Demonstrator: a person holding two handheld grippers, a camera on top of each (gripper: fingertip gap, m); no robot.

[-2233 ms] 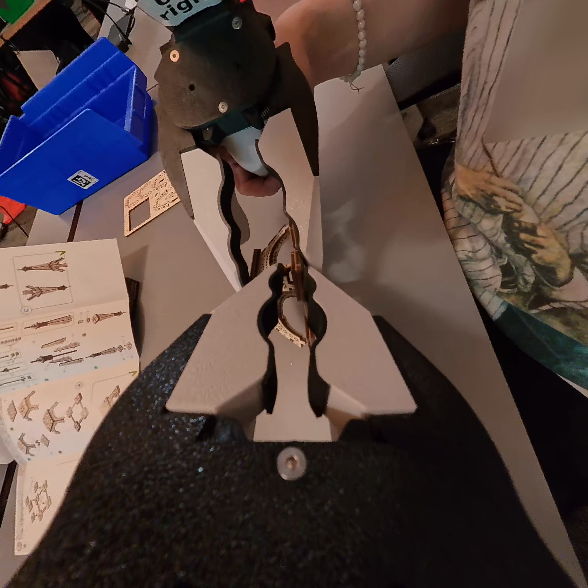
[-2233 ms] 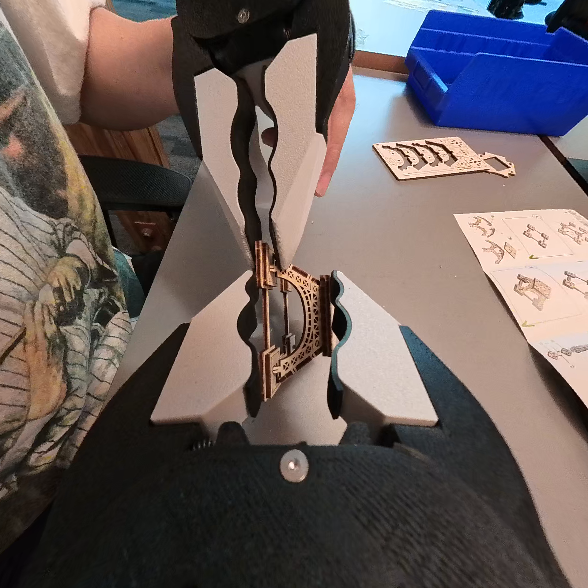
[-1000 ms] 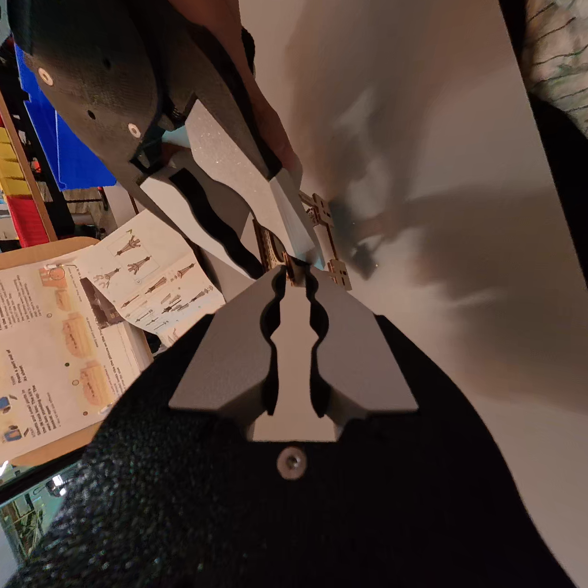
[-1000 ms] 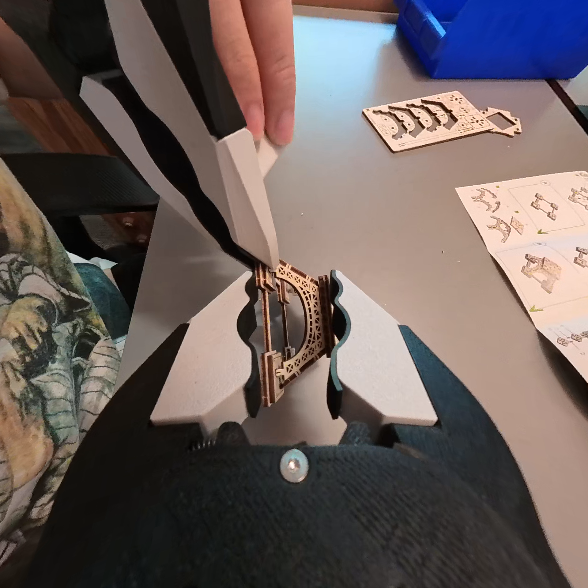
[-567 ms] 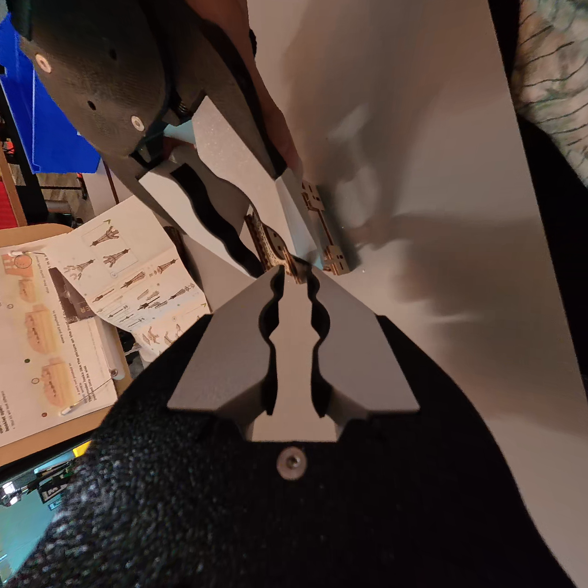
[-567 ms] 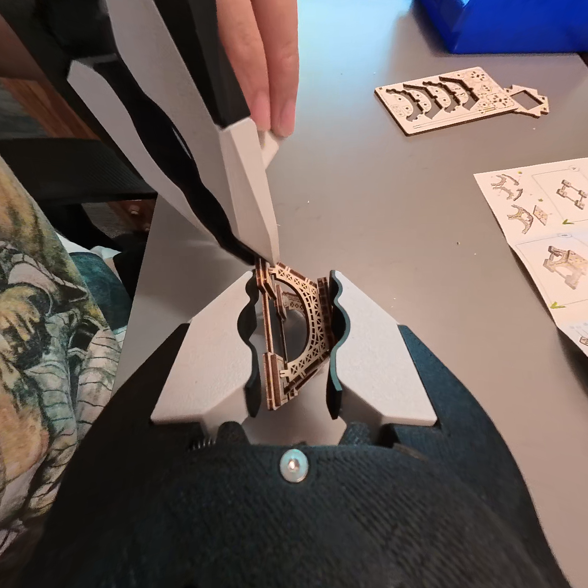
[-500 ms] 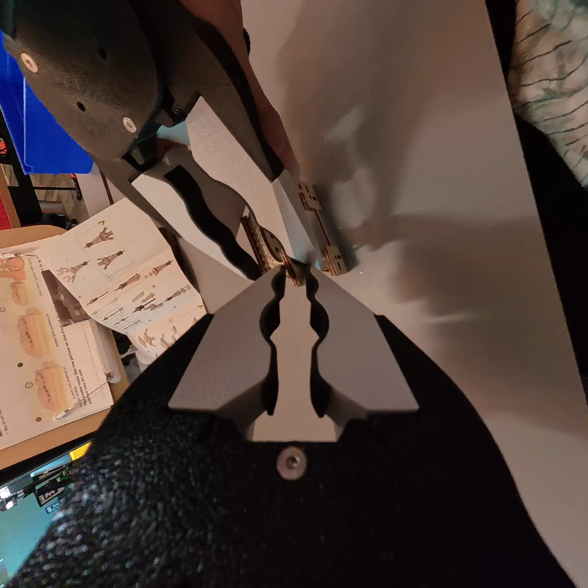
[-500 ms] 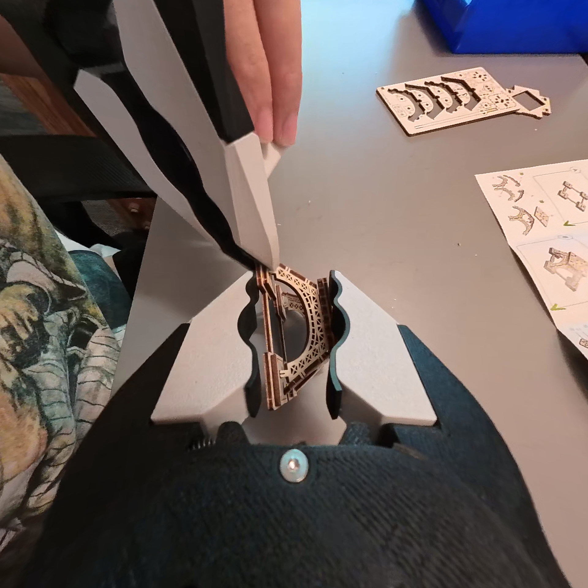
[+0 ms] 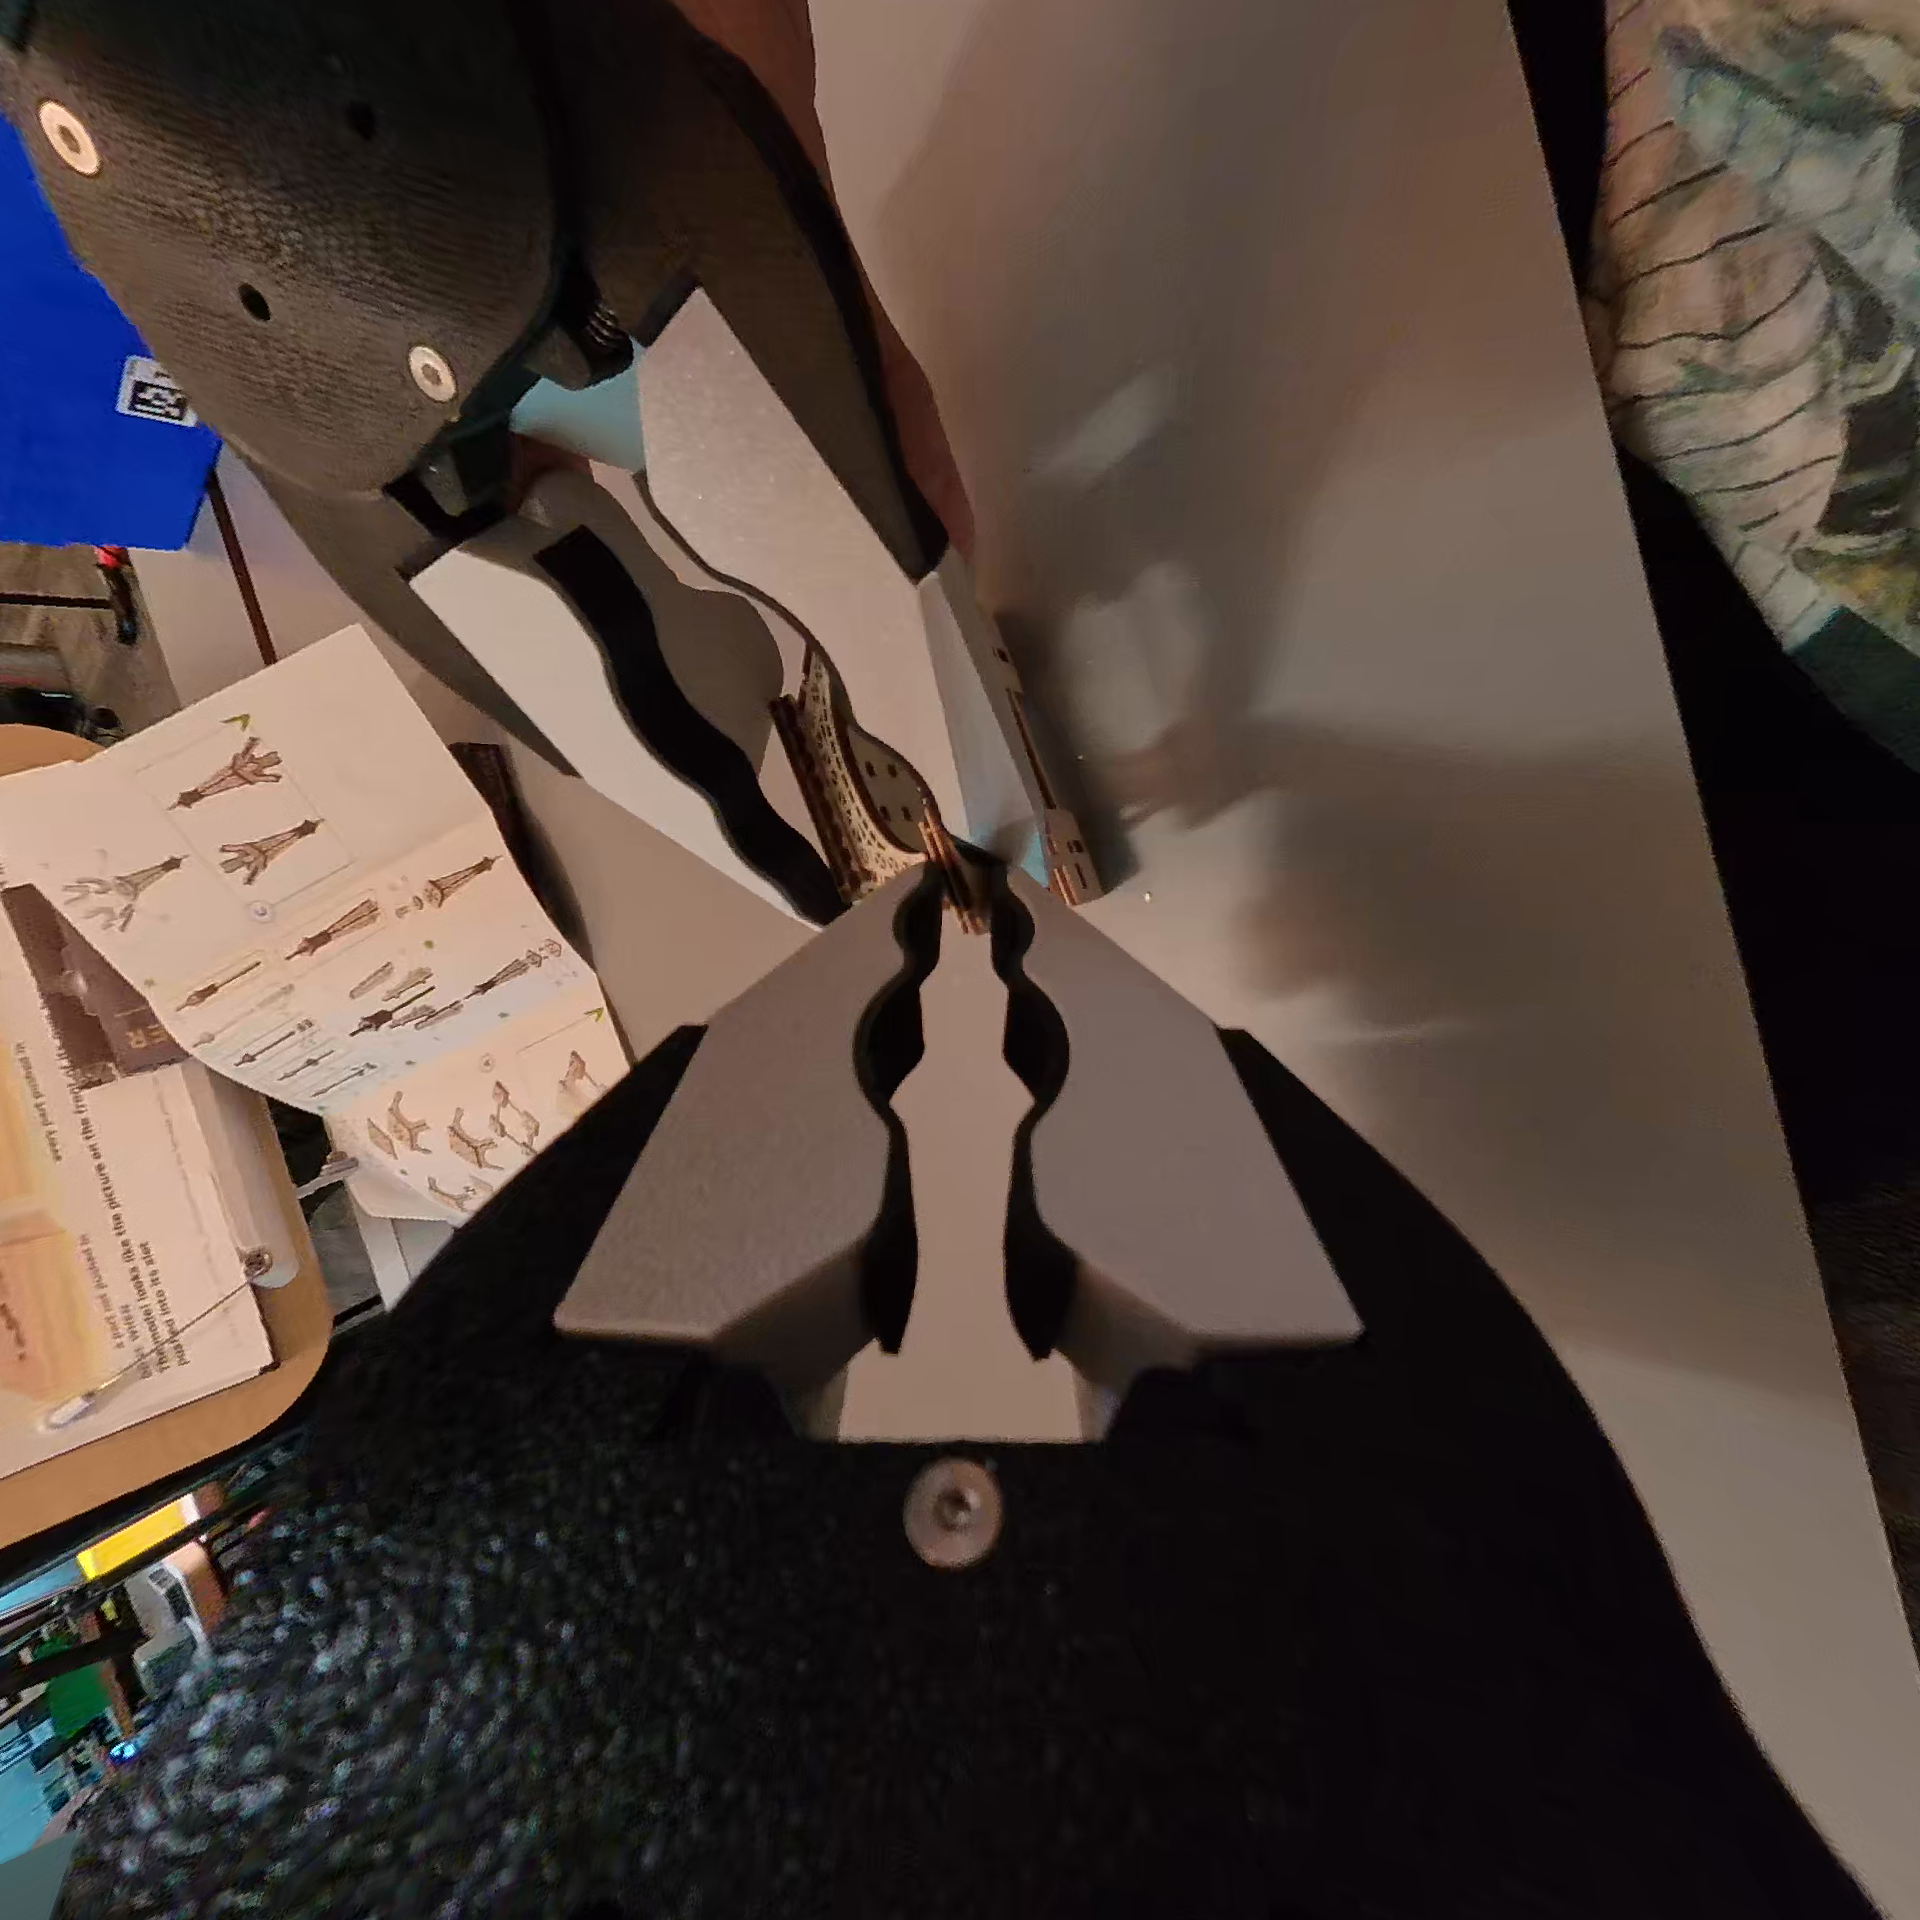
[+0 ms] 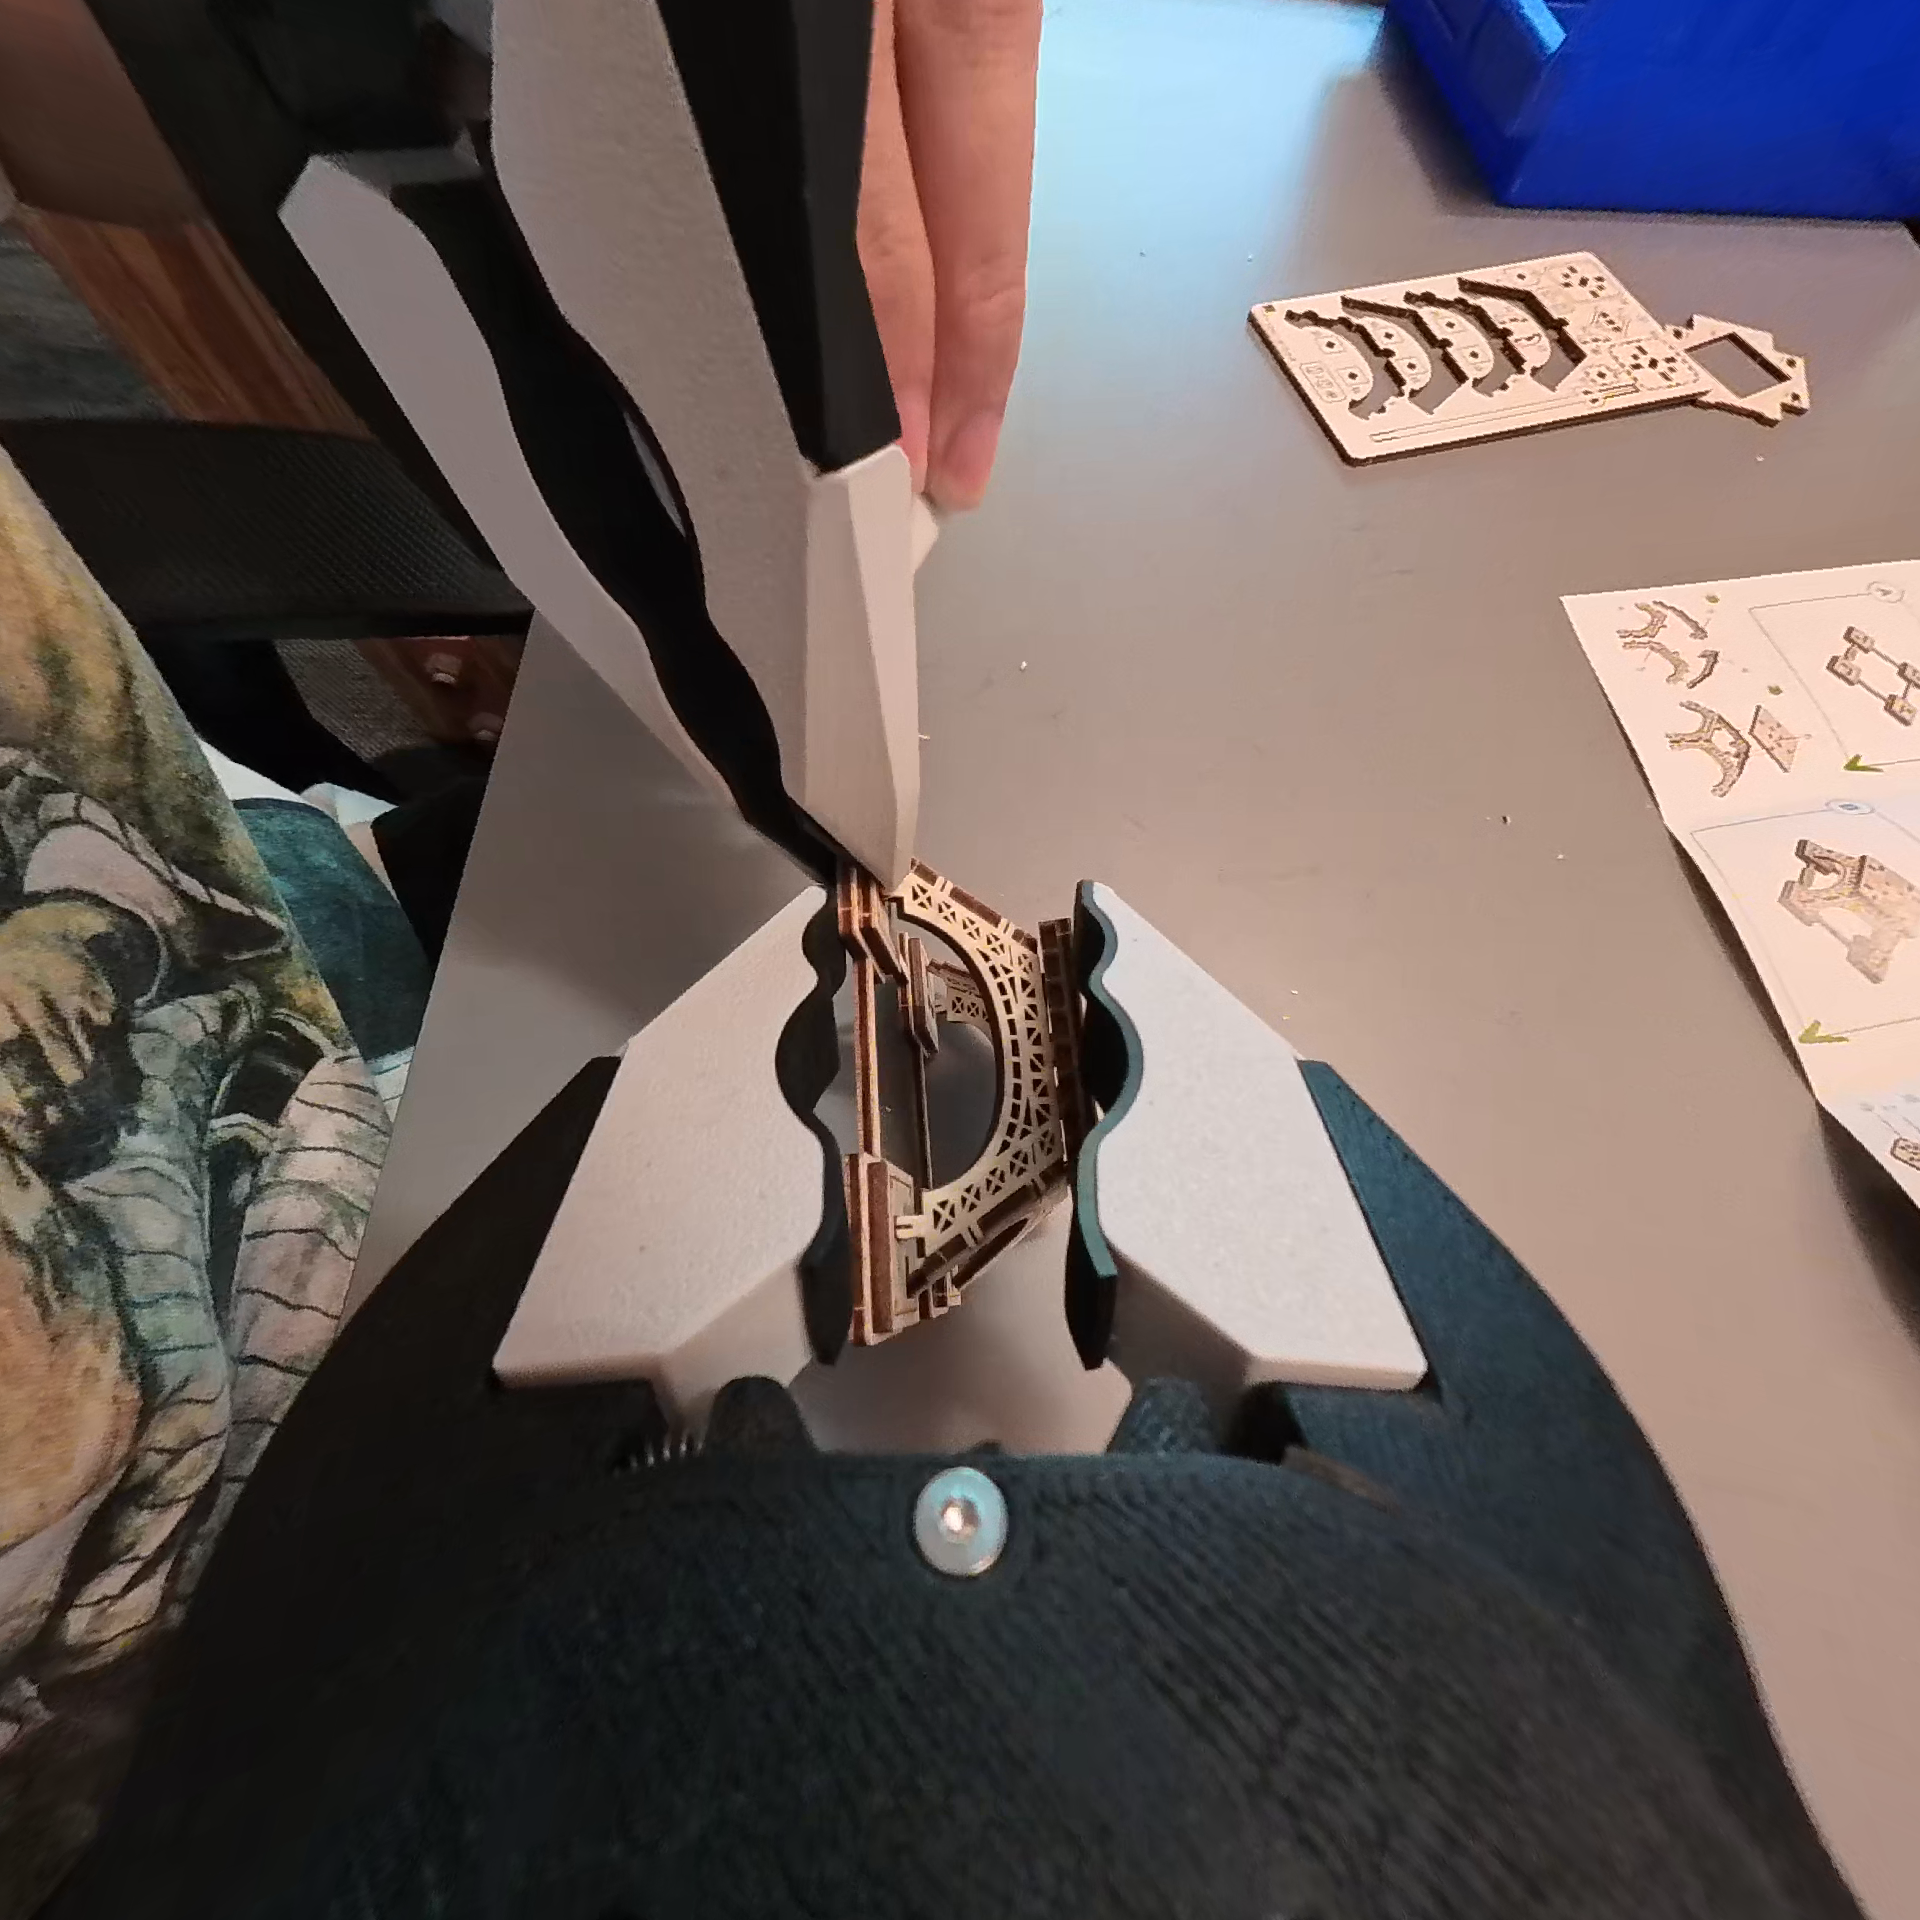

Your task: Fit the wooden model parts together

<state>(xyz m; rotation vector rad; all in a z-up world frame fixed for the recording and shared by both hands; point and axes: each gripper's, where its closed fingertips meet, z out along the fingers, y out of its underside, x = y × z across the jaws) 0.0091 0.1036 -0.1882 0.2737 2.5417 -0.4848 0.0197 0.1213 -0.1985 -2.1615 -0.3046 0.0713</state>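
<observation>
The wooden model [image 10: 997, 1039] is a small laser-cut assembly: a lattice arch joined to a flat frame. My right gripper [image 10: 951, 904] is shut on it and holds it on edge between its pads, above the grey table [image 10: 1351, 727]. My left gripper [image 10: 868, 862] comes down from the upper left, and its tips pinch the model's upper left corner. In the left wrist view my left gripper [image 9: 964, 883] is closed on that corner. The right gripper [image 9: 914, 831] faces it with the model [image 9: 873, 800] between its fingers. A hand's fingers [image 10: 956, 312] show behind the left gripper.
A wooden part sheet [image 10: 1496, 364] with cut-outs lies at the back right. An instruction sheet [image 10: 1787, 810] lies at the right, and shows at the left in the left wrist view [image 9: 312, 883]. A blue bin [image 10: 1683, 94] stands at the far corner. A person's printed shirt [image 10: 125, 1039] is beside the table's left edge. The tips of both grippers are at nearly the same place.
The left gripper has rolled and tilted to a slanted angle while keeping its pinch on the model's corner. The model has tipped slightly in the right gripper. Little has moved in the last half second.
</observation>
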